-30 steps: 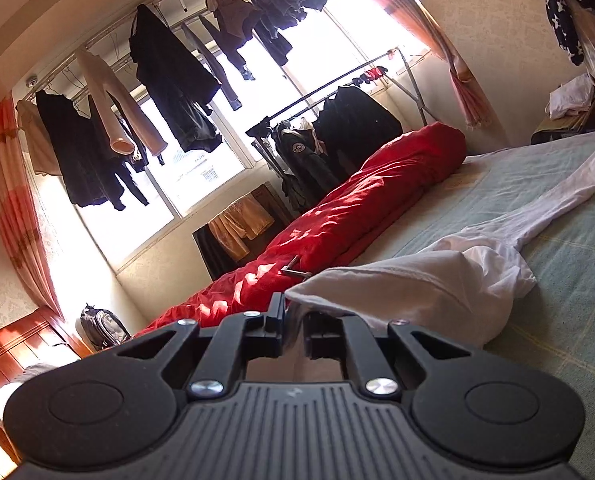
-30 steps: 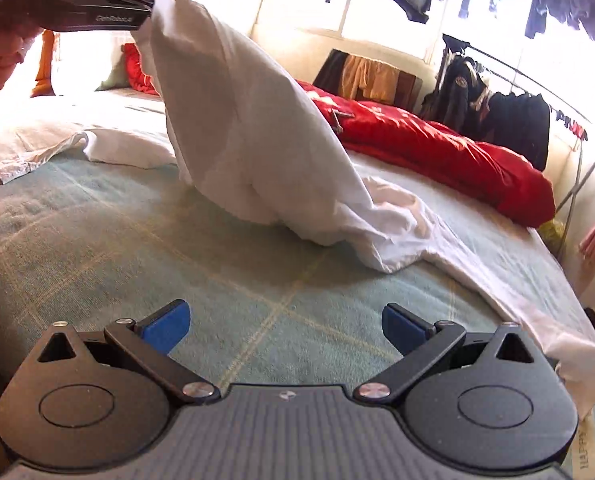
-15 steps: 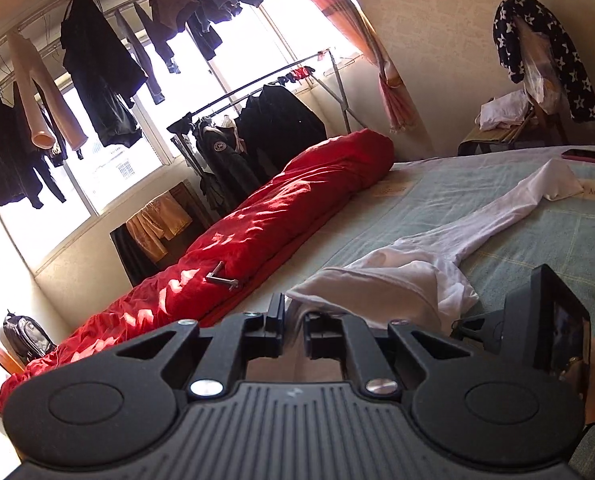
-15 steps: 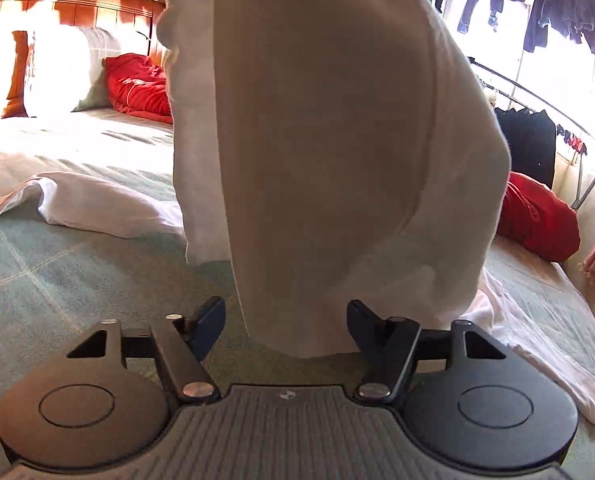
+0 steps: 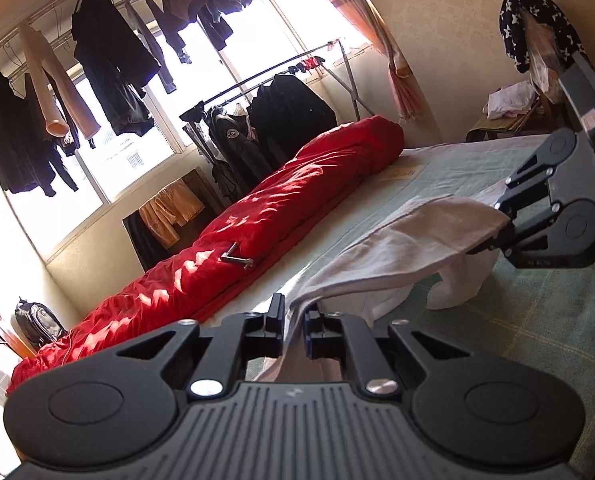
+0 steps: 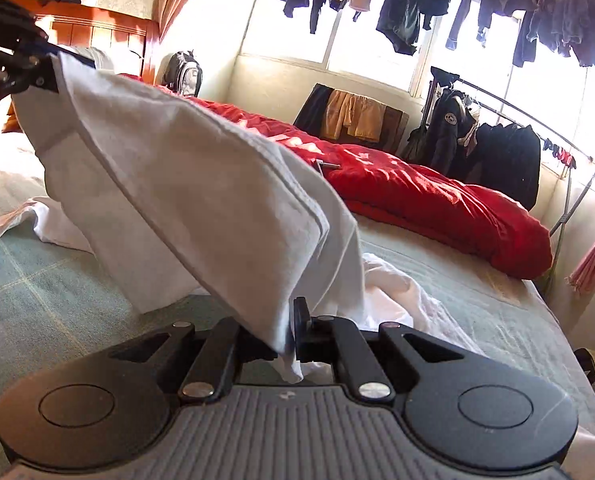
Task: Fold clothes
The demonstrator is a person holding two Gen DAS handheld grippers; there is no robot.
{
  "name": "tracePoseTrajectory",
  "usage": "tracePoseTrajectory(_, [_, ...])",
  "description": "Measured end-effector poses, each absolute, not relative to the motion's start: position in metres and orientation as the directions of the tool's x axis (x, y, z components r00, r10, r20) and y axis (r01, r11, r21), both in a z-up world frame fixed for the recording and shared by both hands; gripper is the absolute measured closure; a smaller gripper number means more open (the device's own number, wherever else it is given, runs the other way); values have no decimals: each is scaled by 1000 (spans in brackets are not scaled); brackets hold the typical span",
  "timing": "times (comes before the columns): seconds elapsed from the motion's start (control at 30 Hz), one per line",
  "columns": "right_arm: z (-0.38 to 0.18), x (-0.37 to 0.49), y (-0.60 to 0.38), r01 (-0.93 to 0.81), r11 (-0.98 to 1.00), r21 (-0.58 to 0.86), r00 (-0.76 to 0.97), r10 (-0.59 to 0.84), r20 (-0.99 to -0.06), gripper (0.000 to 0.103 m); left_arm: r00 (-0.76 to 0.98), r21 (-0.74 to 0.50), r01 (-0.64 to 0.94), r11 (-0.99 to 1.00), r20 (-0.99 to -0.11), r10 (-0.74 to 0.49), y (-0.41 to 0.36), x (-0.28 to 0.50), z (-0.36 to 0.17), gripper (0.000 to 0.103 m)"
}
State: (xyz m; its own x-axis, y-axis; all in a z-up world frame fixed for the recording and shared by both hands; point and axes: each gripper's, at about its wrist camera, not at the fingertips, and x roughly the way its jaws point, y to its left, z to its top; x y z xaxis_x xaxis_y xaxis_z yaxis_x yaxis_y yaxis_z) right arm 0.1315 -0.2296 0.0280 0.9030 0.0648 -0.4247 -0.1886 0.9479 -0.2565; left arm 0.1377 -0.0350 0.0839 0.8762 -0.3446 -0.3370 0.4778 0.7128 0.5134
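Left gripper [image 5: 294,326] clamped on white garment [image 5: 413,240]; right gripper [image 6: 291,334] clamped on opposite end; cloth stretched above bed [image 5: 537,320], beside red duvet [image 5: 281,224].

Left gripper [image 5: 294,330] and right gripper [image 6: 287,334], jaws clamped

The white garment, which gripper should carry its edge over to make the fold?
Probably the right gripper: it pinches the white garment lower and nearer its bunched part, while the left gripper anchors the other end.
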Motion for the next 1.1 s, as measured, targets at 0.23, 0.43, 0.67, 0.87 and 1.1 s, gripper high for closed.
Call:
tracePoseTrajectory(0.23, [94, 98, -255, -184, 936, -301, 917, 53, -395, 95, 878, 542, 477, 692, -332, -345, -37, 111, 90, 96])
tracePoseTrajectory(0.43, [99, 65, -257, -334, 916, -224, 824, 168, -541, 95, 848, 549, 524, 652, -410, -336, -35, 88, 73, 96])
tracePoseTrajectory(0.67, [9, 36, -236, -516, 851, -93, 539, 238, -808, 91, 706, 460, 680, 571, -620, -342, -29, 50, 13, 96])
tracePoseTrajectory(0.87, [-18, 23, -243, -485, 874, -26, 489, 246, -837, 81, 610, 336, 740, 583, -701, -370, -24, 34, -7, 95])
tracePoseTrajectory(1.1, [17, 31, -266, -394, 919, 1, 628, 270, -729, 52, 646, 105, 627, 772, -623, -440, 0, 80, 33, 88])
